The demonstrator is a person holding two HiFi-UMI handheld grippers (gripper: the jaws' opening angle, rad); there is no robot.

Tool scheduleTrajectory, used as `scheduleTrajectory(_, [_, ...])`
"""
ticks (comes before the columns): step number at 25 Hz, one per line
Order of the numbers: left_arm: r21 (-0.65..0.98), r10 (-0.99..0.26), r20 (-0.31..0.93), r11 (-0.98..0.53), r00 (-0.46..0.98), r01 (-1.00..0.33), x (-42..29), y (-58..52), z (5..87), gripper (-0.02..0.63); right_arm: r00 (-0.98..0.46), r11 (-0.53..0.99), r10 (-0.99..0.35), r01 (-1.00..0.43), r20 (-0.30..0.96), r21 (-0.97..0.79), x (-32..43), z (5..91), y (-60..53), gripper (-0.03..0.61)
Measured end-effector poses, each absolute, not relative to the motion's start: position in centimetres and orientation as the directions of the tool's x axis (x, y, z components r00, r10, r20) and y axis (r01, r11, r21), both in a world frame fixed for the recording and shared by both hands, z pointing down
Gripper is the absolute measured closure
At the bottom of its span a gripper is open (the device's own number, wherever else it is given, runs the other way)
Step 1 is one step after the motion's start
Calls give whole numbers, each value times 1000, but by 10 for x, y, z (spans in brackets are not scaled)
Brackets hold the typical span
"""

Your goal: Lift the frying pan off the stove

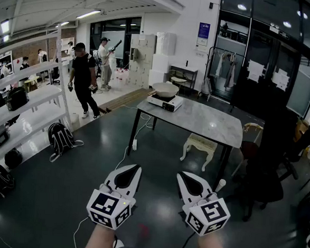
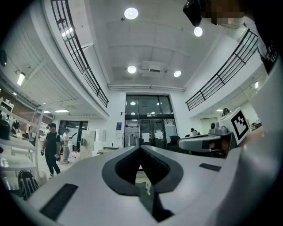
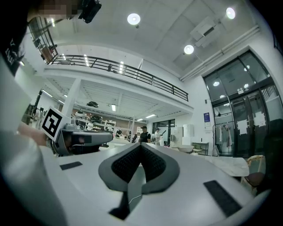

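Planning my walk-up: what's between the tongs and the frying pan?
Head view: dark floor crossed by a white cable, then bare grey tabletop up to the frying pan on its stove.

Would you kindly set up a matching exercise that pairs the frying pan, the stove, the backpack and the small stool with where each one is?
Things:
1. frying pan
2. stove
3. backpack
4. stool

Places:
A. on the floor beside the shelves
B. on the far corner of the table
C. under the table
D. on top of the stove

Pairs: 1-D, 2-B, 3-A, 4-C
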State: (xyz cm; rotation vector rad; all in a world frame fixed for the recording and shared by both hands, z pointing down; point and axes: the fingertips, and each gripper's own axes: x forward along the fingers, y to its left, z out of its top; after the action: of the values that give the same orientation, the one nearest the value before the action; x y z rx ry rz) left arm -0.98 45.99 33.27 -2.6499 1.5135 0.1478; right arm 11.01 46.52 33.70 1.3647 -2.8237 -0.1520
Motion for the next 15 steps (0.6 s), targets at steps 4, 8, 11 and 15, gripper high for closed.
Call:
scheduleTrajectory(4, [-34, -846, -134, -517, 516, -856, 0, 459, 327, 603, -638, 635, -769, -768, -24, 83, 115, 337, 463, 554])
scheduleTrajectory(8, [-33, -850, -117, -513, 513, -858, 5, 446, 330, 603, -638, 635, -770, -770, -23, 65, 121, 336, 453, 554])
scheduleTrajectory(11, [-35, -846, -101, -522, 523, -852, 11, 431, 330, 603, -635, 631, -772, -770, -20, 99, 124, 336, 442, 554])
scheduleTrajectory(15, [-19, -835, -84, -544, 544, -839, 14, 405, 333, 603, -624, 613, -781, -775, -33, 155, 125, 331, 420, 554])
